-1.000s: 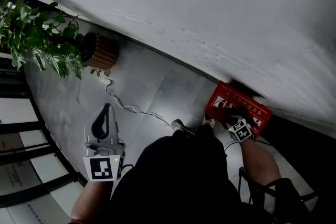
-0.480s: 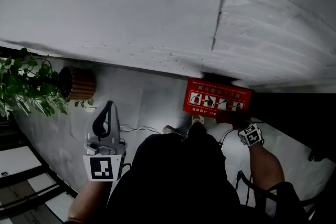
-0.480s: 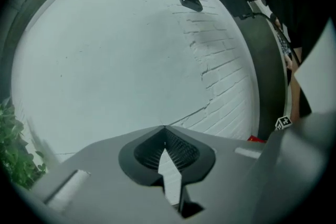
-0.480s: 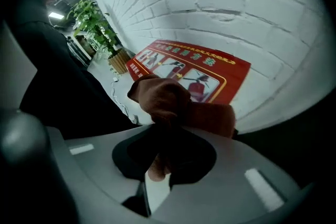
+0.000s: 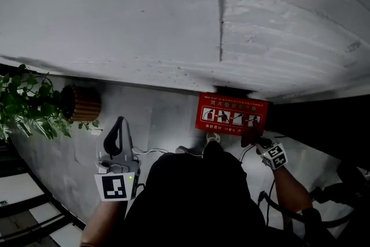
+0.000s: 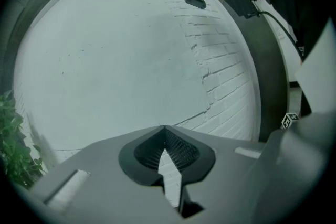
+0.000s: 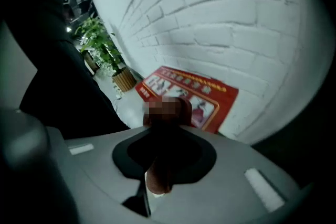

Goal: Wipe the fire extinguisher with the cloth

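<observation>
1. Cloth (image 5: 250,137): in the head view I see it as a dark red-brown wad at the tip of the right tool (image 5: 261,144). This tool angles down toward a red box (image 5: 231,114) with a row of white picture panels. The box stands on the floor (image 5: 165,115) at the foot of the white brick wall (image 5: 173,20), just ahead of this tool's tips. From here I cannot tell whether the cloth touches the box.
2. Also in the head view, the left tool (image 5: 118,130) is held up well apart from the right one, on the far side of my operator's dark clothing (image 5: 196,194), and points at the wall. A potted plant (image 5: 29,107) in a ribbed brown pot (image 5: 85,103) sits beyond it to its left. A thin cable (image 5: 147,151) lies on the floor just to its right.
3. In the left gripper view, the left tool (image 6: 165,134) has its jaws brought together, tips meeting, with nothing between them. Ahead of the tips there is only the brick wall (image 6: 131,60). Leaves of the plant (image 6: 13,149) show low on this tool's left.
4. In the right gripper view, the right tool (image 7: 164,139) has its jaws narrow and clamped on the cloth (image 7: 156,178), which fills the gap and bulges past the tips. The red box (image 7: 210,97) lies directly beyond the tips, against the wall (image 7: 220,13). The plant (image 7: 100,44) and its pot (image 7: 125,80) stand farther off to this tool's left.
</observation>
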`<state>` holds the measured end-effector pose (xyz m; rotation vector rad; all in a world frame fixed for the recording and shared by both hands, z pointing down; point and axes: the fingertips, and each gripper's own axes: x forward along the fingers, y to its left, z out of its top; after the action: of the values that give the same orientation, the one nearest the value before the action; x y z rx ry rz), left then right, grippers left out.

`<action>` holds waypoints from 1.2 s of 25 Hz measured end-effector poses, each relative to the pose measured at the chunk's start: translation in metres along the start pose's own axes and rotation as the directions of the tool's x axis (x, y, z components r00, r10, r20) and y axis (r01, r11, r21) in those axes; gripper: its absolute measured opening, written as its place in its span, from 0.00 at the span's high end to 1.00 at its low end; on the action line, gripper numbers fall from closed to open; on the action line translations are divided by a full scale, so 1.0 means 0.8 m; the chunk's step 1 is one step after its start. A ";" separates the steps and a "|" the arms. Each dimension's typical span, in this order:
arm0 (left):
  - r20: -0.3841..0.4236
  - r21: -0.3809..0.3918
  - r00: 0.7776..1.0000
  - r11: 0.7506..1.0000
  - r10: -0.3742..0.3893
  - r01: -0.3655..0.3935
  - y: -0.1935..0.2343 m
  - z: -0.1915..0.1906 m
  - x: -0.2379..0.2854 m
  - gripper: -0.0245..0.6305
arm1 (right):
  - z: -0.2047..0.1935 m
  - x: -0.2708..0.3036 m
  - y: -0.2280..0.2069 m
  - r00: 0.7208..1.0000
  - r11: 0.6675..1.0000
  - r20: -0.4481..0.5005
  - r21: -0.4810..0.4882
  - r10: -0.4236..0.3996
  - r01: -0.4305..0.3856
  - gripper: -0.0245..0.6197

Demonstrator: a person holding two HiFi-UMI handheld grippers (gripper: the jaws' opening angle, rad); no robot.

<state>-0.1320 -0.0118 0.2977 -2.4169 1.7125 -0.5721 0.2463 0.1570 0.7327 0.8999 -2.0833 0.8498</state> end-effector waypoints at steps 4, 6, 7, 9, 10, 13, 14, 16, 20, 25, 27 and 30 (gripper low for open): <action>-0.003 -0.011 1.000 1.000 0.025 -0.025 0.003 -0.003 -0.009 0.96 | 0.101 0.025 0.005 0.998 0.991 0.054 -0.133 -0.017 0.024 0.88; -0.010 -0.010 0.999 0.999 0.051 -0.051 0.011 -0.004 -0.017 0.96 | 0.142 0.051 0.002 0.998 0.983 0.056 -0.178 -0.036 0.046 0.88; -0.012 -0.008 0.998 0.998 0.067 -0.067 0.016 -0.004 -0.022 0.96 | 0.160 0.065 0.003 0.998 0.979 0.052 -0.199 -0.036 0.046 0.88; -0.017 -0.006 0.994 0.994 0.106 -0.106 0.027 -0.006 -0.033 0.96 | 0.189 0.099 0.011 1.000 0.968 0.025 -0.248 -0.014 0.020 0.88; -0.026 -0.002 0.992 0.992 0.127 -0.127 0.032 -0.008 -0.040 0.96 | 0.200 0.115 0.017 1.000 0.962 0.002 -0.273 0.002 -0.002 0.88; -0.072 0.016 0.981 0.984 0.181 -0.180 0.047 -0.018 -0.062 0.96 | 0.204 0.163 0.033 0.994 0.948 -0.104 -0.311 0.034 -0.065 0.88; -0.088 0.020 0.976 0.980 0.200 -0.199 0.053 -0.020 -0.071 0.96 | 0.200 0.177 0.037 0.989 0.945 -0.141 -0.316 0.037 -0.081 0.88; -0.116 0.027 0.962 0.969 0.247 -0.245 0.067 -0.024 -0.092 0.96 | 0.199 0.202 0.043 0.979 0.935 -0.199 -0.338 0.042 -0.108 0.88; -0.161 0.044 0.927 0.940 0.340 -0.337 0.095 -0.033 -0.140 0.96 | 0.218 0.241 0.077 0.967 0.893 -0.243 -0.414 0.082 -0.180 0.88; -0.212 0.074 0.897 0.922 0.387 -0.380 0.114 -0.047 -0.170 0.96 | 0.223 0.276 0.110 0.952 0.864 -0.283 -0.443 0.118 -0.239 0.88; -0.226 0.087 0.895 0.923 0.385 -0.375 0.119 -0.051 -0.174 0.96 | 0.223 0.282 0.109 0.947 0.861 -0.300 -0.445 0.117 -0.248 0.87; -0.241 0.073 0.893 0.924 0.381 -0.375 0.126 -0.055 -0.171 0.96 | 0.224 0.280 0.106 0.945 0.843 -0.301 -0.469 0.127 -0.263 0.88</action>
<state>-0.2765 0.0853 0.2748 -1.9757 2.1879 -0.8603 0.0043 -0.0090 0.7903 0.2762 -2.0372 0.4455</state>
